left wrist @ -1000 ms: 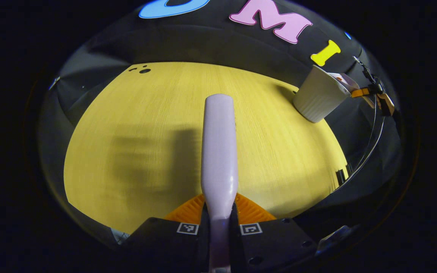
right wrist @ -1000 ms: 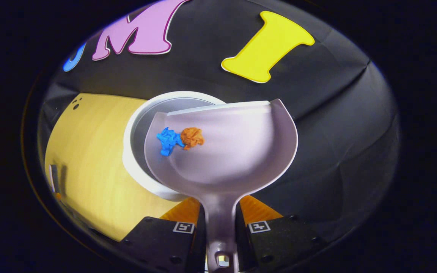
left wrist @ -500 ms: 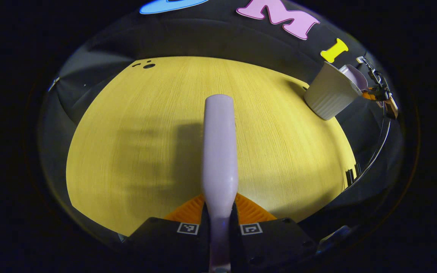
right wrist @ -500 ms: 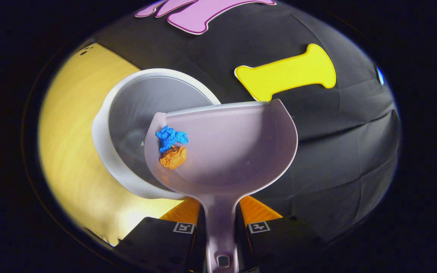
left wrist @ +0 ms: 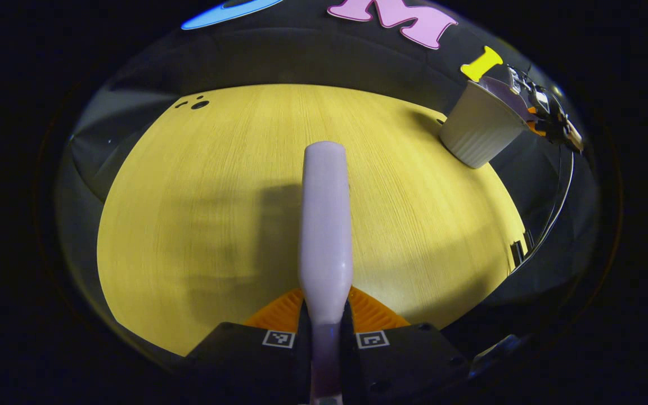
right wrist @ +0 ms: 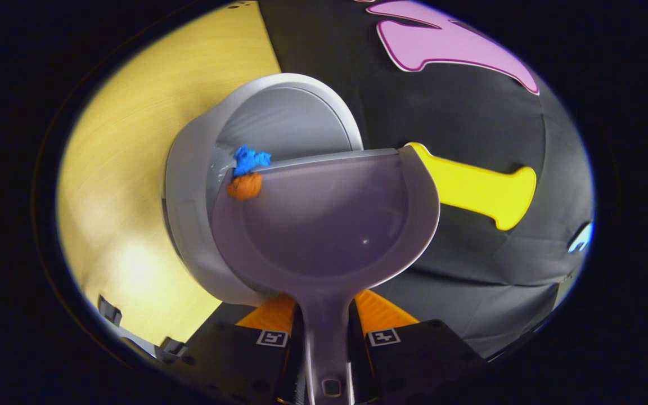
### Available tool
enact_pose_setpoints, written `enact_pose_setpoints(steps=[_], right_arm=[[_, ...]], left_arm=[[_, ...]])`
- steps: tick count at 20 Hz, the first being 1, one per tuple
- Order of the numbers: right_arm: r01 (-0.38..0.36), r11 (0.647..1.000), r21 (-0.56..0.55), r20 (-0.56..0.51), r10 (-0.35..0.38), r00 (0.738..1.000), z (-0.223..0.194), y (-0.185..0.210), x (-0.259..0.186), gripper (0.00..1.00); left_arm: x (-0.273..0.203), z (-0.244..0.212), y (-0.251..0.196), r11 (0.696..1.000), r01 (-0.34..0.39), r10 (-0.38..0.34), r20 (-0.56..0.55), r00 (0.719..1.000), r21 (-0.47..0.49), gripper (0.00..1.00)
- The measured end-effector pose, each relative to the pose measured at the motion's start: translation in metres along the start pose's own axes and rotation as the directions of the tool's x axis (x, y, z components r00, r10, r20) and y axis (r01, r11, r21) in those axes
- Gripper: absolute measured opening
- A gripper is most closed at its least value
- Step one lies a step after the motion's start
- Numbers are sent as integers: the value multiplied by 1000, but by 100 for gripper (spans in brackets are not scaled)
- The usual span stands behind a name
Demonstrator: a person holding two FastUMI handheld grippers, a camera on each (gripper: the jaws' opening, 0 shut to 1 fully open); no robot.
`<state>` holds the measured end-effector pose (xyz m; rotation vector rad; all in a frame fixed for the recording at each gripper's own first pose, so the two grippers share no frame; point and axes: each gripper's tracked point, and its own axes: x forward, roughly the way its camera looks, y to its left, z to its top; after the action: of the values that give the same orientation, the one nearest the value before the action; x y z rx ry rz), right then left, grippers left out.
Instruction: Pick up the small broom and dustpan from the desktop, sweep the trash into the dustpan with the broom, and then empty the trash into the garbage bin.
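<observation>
Tipping dustpan [right wrist: 335, 230] clenched in right hand-held gripper [right wrist: 327, 329], blue scrap [right wrist: 248, 159] at garbage bin [right wrist: 189, 185] rim.

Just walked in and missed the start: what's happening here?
A person is emptying swept-up trash. The right tool grips the dustpan by its handle, tipped over the garbage bin; a blue scrap and an orange scrap sit at its lip. The left tool holds the broom above the desktop.
</observation>
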<state>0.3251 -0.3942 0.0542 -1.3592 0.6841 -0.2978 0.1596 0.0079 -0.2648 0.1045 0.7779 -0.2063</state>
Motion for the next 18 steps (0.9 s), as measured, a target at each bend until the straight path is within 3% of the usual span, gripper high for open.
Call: enact_pose_setpoints(steps=[2, 3, 6, 7, 9, 10, 13, 17, 18], right_arm=[[-3, 997, -75, 9, 4, 1000, 14, 4, -3, 31], [-8, 997, -72, 13, 9, 1000, 16, 4, -4, 36], [-41, 999, -31, -6, 41, 999, 15, 4, -4, 36], [-53, 999, -6, -19, 53, 998, 13, 3, -4, 41], [-55, 997, 53, -41, 57, 998, 14, 0, -2, 41], [-51, 994, 93, -50, 56, 997, 16, -2, -3, 37], [-71, 943, 326, -52, 93, 994, 17, -8, -2, 36], [-49, 865, 499, -46, 82, 996, 21, -10, 0, 36], [-37, 838, 544, -46, 74, 996, 23, -10, 0, 41]], left_arm=[[0, -1, -2, 1000, 3, -3, -1, 1000, 6, 25], [0, 0, -1, 1000, 2, -2, 2, 1000, 7, 24], [-3, 3, 1, 1000, -2, 2, 17, 1000, 3, 25], [-4, 4, 1, 1000, -3, 3, 22, 1000, 1, 25], [-7, 7, 4, 1000, -5, 5, 34, 999, 2, 25], [-9, 9, 4, 1000, -7, 7, 43, 999, 4, 27], [-15, 15, 6, 1000, -10, 9, 68, 998, 11, 25], [-26, 23, 6, 1000, -6, 6, 107, 994, 2, 25], [-29, 24, 7, 1000, -9, 9, 115, 993, 0, 25]])
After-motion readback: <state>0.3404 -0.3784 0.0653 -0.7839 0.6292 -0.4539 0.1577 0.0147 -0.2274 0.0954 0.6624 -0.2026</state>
